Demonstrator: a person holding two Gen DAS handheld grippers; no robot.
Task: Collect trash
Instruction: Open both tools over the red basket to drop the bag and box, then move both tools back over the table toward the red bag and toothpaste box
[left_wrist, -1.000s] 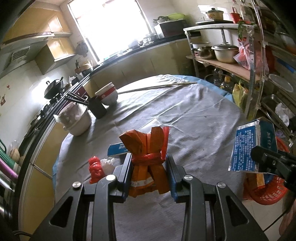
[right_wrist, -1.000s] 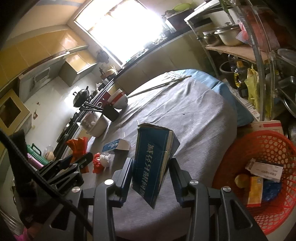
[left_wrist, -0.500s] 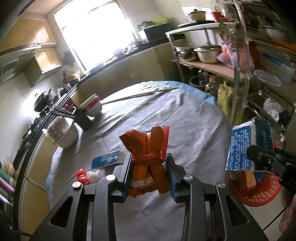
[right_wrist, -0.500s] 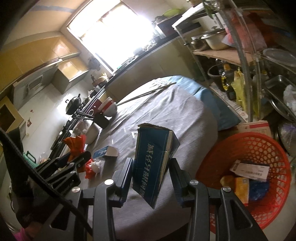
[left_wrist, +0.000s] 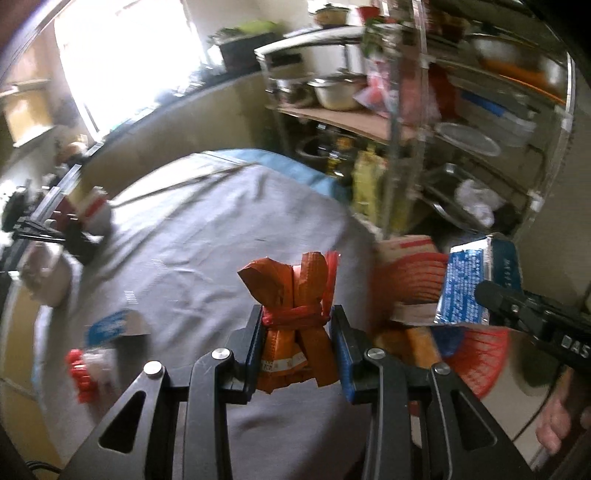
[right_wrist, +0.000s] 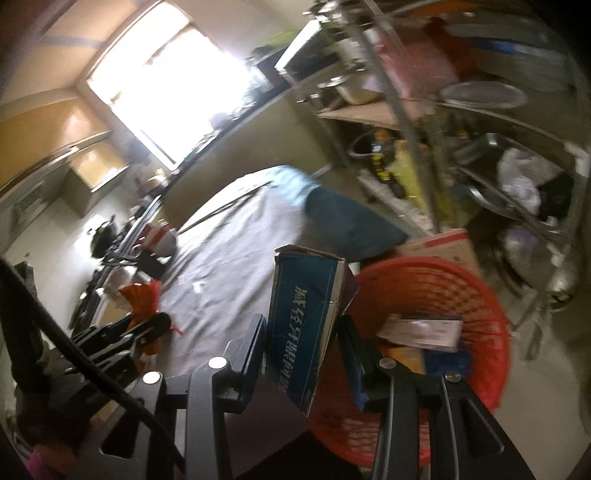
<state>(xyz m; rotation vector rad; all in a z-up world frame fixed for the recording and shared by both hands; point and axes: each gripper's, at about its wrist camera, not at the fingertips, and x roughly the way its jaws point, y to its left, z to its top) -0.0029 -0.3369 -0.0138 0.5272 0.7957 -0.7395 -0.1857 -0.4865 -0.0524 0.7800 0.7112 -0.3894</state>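
My left gripper (left_wrist: 297, 334) is shut on an orange wrapper bundle (left_wrist: 295, 295) tied with a red band, held above the grey-clothed table (left_wrist: 207, 236) near its right edge. My right gripper (right_wrist: 303, 347) is shut on a dark blue carton (right_wrist: 306, 317), held upright at the left rim of the red mesh basket (right_wrist: 436, 280). The same carton (left_wrist: 476, 280) and right gripper (left_wrist: 517, 310) show at the right of the left wrist view, over the basket (left_wrist: 476, 362). The left gripper (right_wrist: 140, 332) with the orange bundle (right_wrist: 142, 295) appears at the left of the right wrist view.
The basket holds several packets (right_wrist: 421, 332). A small blue box (left_wrist: 114, 326) and a red and white wrapper (left_wrist: 86, 371) lie on the table's near left. Bowls (left_wrist: 92, 218) and a dark cup (left_wrist: 79, 240) stand at the far left. A metal shelf rack (left_wrist: 406, 122) rises behind the basket.
Both grippers have swung right toward the red basket, each keeping its grip. The blue carton now hangs at the basket's rim, and the views have blurred with the motion.
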